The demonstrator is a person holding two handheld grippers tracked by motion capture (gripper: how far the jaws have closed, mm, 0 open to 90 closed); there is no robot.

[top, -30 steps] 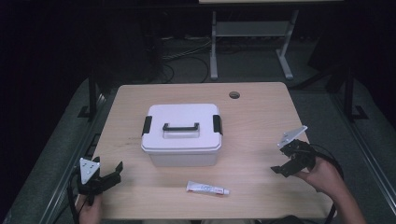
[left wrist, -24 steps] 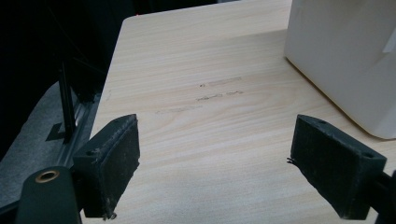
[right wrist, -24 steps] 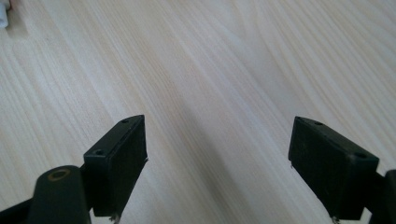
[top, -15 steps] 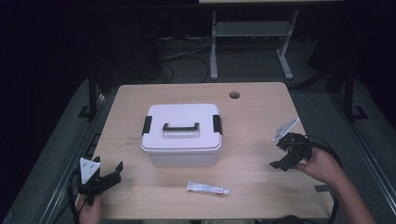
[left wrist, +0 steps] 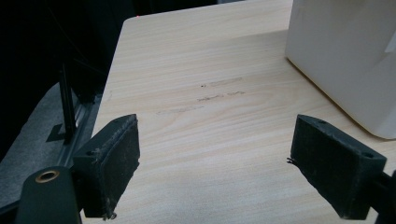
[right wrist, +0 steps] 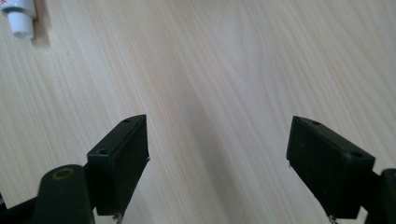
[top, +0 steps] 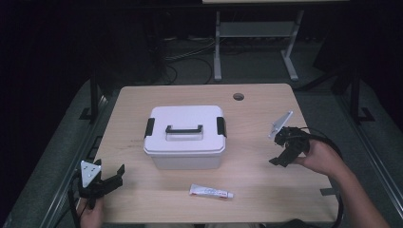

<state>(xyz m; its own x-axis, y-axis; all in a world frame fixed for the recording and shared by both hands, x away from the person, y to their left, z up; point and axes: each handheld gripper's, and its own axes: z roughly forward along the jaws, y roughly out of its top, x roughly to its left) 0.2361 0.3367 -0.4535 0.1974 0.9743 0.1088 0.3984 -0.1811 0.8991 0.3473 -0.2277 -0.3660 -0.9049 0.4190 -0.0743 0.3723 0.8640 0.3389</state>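
1. Nearest the person, the left tool (top: 105, 183) sits at about 8 o'clock on the counter (top: 266, 109), close to its near left edge, with its jaws spread wide and nothing between them.
2. A white tube (top: 210, 192) lies flat at 6 o'clock, just in front of the box and apart from it.
3. The right tool (top: 284, 153) hovers at 3 o'clock, well to the right of the tube, jaws apart over bare wood; the right gripper view catches the tube's cap (right wrist: 18, 16) at its top left corner.
4. A white box (top: 185, 137) with a dark handle and side latches stands at the center, lid on.
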